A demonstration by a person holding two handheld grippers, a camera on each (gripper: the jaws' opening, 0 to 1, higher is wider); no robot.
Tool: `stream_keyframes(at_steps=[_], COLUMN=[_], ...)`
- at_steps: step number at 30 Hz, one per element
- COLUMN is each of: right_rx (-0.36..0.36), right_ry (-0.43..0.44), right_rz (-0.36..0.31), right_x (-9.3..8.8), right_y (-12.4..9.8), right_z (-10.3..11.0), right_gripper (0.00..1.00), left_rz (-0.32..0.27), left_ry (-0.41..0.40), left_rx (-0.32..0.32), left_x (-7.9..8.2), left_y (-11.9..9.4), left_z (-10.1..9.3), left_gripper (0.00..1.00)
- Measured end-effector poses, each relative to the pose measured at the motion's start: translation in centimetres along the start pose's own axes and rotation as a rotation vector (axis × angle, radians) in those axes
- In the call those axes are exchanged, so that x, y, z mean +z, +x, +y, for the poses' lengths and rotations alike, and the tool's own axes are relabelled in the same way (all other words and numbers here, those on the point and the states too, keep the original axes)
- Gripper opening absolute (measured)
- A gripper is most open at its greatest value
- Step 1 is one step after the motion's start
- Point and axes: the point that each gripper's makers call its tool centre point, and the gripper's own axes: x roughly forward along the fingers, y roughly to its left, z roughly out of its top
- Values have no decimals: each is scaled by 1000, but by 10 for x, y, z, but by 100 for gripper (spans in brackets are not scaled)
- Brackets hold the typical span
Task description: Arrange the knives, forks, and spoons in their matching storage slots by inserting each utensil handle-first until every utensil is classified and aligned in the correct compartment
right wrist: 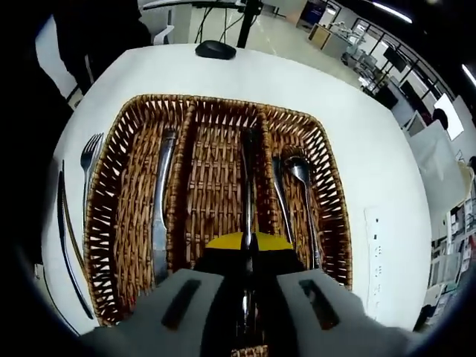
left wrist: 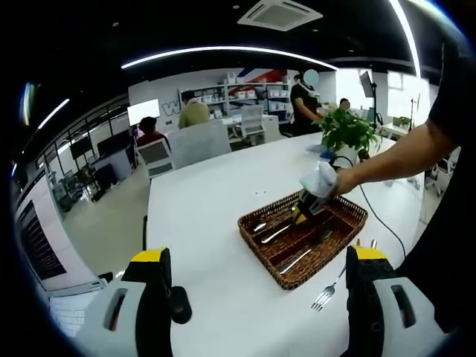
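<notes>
An open office: a long white tabletop (left wrist: 216,223) under curved ceiling light strips (left wrist: 223,52) and a ceiling air vent (left wrist: 279,13). Grey chairs (left wrist: 197,143) stand at its far edge, a potted green plant (left wrist: 346,130) near its end. Shelves (left wrist: 249,93) line the back wall, where people sit and stand; the floor (left wrist: 111,223) is pale and glossy

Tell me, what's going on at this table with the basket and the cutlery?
A person is sorting cutlery into a wicker basket with three slots, using two hand-held grippers. The right gripper is closed on a utensil and holds it in the middle slot. A knife lies in one side slot, two spoons in the other. A fork waits on the white table near the open left gripper.
</notes>
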Motion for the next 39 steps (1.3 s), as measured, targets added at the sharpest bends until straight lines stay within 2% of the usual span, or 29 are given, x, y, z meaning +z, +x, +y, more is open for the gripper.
stream_keyframes(at_steps=[9,12,18,22,23,28,31,35,36,37,38,39], right_rx=[21,10,12,36,32,28,-27,-49,-86,-103,-114,-107], right_ry=[3,-16,37,105,61,126,88,120,121,138,181,205], right_rz=[10,35,-4,-53,-65,-62,-80,-121,-135,-145,-146,-148], right_x=[-7,-11,-15,-14,-13,-9,-3,4,7,8,7,6], right_y=[17,19,20,20,20,14,5,-16,-24,-29,-35,-41], right_z=[6,8,8,8,8,7,4,1,-5,-9,-11,-12], right_gripper=[1,1,2,3,3,7,9,17,23,36,43,44], left_rz=[8,5,16,22,22,16,4,-9,-19,-26,-36,-44], left_ry=[11,8,17,51,53,71,74,75,70,65,56,49], left_rx=[-2,-3,-10,-18,-19,-32,-35,-40,-43,-45,-49,-53], left_x=[-1,-2,-6,-4,-4,-1,2,6,8,9,11,12], left_y=[-3,-4,-6,-6,-5,-4,-3,-1,0,1,3,4], left_z=[1,0,-3,-9,-9,-13,-15,-19,-22,-23,-25,-27], left_gripper=[99,99,99,99,99,100,100,100,99,100,100,100])
